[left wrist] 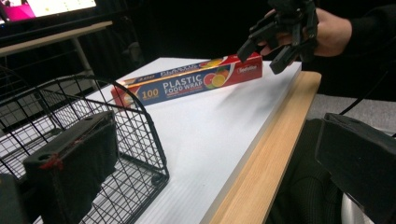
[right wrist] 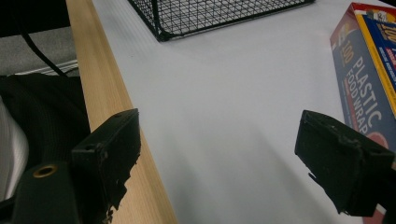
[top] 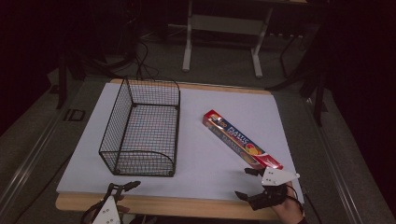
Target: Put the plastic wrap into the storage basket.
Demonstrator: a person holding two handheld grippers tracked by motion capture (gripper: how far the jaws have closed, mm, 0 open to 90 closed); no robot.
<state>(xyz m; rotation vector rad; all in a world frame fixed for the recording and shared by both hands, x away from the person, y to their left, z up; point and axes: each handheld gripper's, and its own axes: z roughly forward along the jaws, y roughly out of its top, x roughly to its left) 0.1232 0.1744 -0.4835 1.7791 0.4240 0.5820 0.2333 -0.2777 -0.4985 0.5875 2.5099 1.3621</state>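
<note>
Right now the right gripper (top: 254,184) hovers wide open, holding nothing, just off the near end of the plastic wrap box (top: 240,138); left of that box stands the wire basket (top: 142,128); the left gripper (top: 123,188), near the basket's front corner, gapes empty at the counter (top: 187,205) edge.
</note>
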